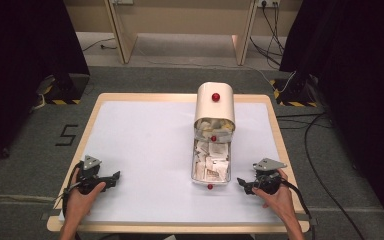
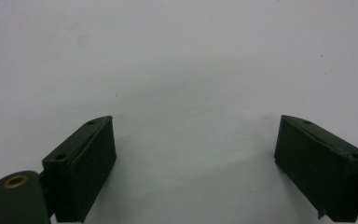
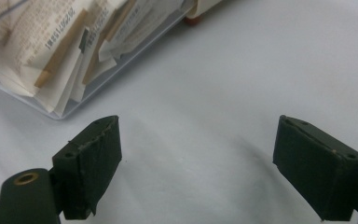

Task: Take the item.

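A cream box with a rounded lid (image 1: 214, 103) and a red knob (image 1: 215, 97) stands at the middle back of the table. A clear tray (image 1: 211, 164) full of paper sachets reaches out of it toward me, with red knobs at its front. My left gripper (image 1: 116, 177) rests on the white sheet at the front left, jaws wide apart, nothing between them (image 2: 193, 154). To the right of the tray's front end lies my right gripper (image 1: 240, 182), open and empty (image 3: 196, 158). The tray's clear corner (image 3: 51, 100) shows beyond its jaws.
A white sheet (image 1: 145, 145) covers a wood-edged table (image 1: 92, 112). Grey carpet surrounds it, with cables (image 1: 315, 160) on the right, dark curtains on both sides and a wooden desk frame (image 1: 122, 30) behind.
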A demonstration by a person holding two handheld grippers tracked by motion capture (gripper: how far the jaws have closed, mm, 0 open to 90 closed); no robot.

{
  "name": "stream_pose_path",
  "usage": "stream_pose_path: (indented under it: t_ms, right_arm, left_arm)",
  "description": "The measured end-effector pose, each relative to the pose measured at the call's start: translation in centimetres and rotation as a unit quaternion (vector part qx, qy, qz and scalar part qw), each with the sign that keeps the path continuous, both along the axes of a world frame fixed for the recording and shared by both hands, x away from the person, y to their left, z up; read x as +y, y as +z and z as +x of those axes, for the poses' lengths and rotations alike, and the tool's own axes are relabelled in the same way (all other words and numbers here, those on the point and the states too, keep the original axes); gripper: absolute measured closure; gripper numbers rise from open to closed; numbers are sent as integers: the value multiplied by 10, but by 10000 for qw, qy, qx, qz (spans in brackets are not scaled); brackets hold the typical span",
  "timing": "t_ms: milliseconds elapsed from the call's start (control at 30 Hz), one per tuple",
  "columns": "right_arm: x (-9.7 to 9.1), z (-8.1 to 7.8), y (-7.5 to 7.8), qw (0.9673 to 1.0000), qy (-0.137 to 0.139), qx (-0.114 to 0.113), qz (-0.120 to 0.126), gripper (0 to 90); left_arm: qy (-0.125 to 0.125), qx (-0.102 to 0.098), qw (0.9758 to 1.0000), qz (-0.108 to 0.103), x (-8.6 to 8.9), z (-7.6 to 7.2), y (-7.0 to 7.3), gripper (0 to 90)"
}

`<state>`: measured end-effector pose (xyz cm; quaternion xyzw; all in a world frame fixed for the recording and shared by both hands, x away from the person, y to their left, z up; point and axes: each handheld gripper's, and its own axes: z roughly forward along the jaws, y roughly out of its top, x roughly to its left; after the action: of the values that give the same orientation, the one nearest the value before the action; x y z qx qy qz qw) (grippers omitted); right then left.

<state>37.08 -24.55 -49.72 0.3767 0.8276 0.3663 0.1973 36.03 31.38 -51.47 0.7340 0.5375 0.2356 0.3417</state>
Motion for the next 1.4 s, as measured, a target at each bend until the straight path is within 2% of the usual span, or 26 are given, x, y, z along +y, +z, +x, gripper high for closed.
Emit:
stream_pose_path:
  t_ms: [133,267,500,600,700,1000,1233,1400]
  right_arm:
    - [-3,-3,5,9997,-81,-95,210,179]
    - [-6,-6,13,9992,-137,-241,277,193]
    - [-3,-14,28,9975,-112,-514,478,234]
    - [-1,-18,33,9968,-52,-536,585,262]
    - [1,-21,39,9962,42,-583,641,327]
    - [18,-31,54,9935,358,-774,754,414]
    - [37,-37,59,9904,702,-800,883,471]
    - [52,-38,60,9887,927,-818,849,503]
  left_arm:
    - [0,2,10000,0,0,0,0,118]
    - [-1,1,10000,0,0,0,0,118]
    - [-1,0,10000,1,0,0,0,118]
    - [0,0,10000,1,0,0,0,118]
    - [-1,1,10000,-2,0,0,0,118]
    - [1,-1,10000,0,0,0,0,118]
    - [0,-1,10000,0,0,0,0,118]
    - [0,-1,10000,2,0,0,0,117]
